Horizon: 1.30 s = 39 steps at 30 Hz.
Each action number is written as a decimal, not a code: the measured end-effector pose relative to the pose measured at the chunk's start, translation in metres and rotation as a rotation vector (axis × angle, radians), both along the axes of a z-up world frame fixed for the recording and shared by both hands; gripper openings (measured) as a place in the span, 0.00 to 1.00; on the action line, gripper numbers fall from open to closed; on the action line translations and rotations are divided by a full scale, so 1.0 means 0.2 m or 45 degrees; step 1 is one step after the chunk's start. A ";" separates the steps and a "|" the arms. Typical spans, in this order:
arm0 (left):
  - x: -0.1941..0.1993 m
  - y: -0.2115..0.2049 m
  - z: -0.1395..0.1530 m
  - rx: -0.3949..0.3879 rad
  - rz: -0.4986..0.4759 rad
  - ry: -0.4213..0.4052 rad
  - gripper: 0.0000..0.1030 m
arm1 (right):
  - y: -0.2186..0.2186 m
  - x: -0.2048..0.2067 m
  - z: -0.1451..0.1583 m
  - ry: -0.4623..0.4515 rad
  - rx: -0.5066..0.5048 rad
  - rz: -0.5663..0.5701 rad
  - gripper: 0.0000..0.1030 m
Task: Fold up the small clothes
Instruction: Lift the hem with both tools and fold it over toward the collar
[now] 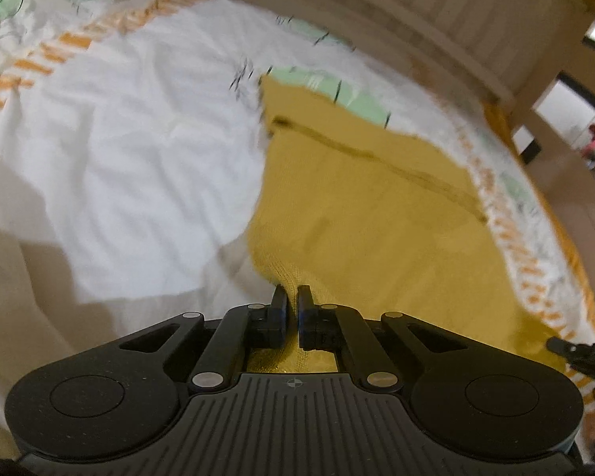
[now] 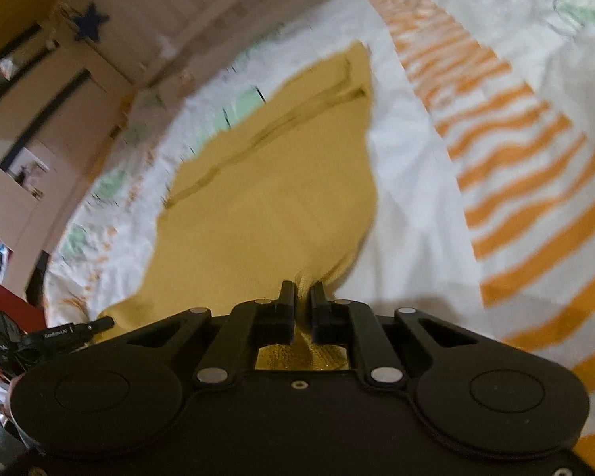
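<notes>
Surface: white bed cover (image 1: pixel 131 150) printed with orange dashes and pale green leaf shapes, spread over a bed; it carries the clothes.
Background: cream slatted bed frame (image 1: pixel 436 16) along the far edge of the bed; in the right wrist view, one dark blue star (image 2: pixel 91 22) on a pale cupboard beyond the bed's far left corner.
Garments: one mustard-yellow knitted garment (image 1: pixel 369 214), lying flat toward the bed's far edge, with one dark seam line running across it; its near edge is raised off the cover at two points.
Grippers: two, both black.
Left gripper (image 1: pixel 292 297): jaws closed on the near left corner of the yellow garment; knit fabric is bunched between the pads and shows behind them.
Right gripper (image 2: pixel 302 291): jaws closed on the near right corner of the same garment (image 2: pixel 265 182), a fold of knit pinched between the pads.
Sharpness: both views are blurred away from the grippers, so the print's finer detail cannot be told.
</notes>
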<state>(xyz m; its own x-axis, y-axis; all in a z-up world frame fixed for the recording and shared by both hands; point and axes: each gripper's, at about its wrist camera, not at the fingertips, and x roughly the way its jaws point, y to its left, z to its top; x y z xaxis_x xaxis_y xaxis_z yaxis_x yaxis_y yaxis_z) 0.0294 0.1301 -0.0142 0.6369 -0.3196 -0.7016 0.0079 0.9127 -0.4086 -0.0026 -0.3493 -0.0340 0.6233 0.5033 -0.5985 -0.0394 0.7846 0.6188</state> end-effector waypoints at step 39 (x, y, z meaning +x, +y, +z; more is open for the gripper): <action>1.21 -0.02 -0.02 -0.001 0.169 -0.129 0.04 | -0.08 1.23 -0.03 -0.106 -0.020 -0.214 0.15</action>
<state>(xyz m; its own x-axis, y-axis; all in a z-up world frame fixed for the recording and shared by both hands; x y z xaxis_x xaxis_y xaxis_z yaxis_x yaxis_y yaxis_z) 0.2704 0.1267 -0.0185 0.7410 -0.2283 -0.6315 -0.0716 0.9082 -0.4124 0.2424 -0.3652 -0.0391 0.7455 0.3789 -0.5482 0.0425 0.7939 0.6065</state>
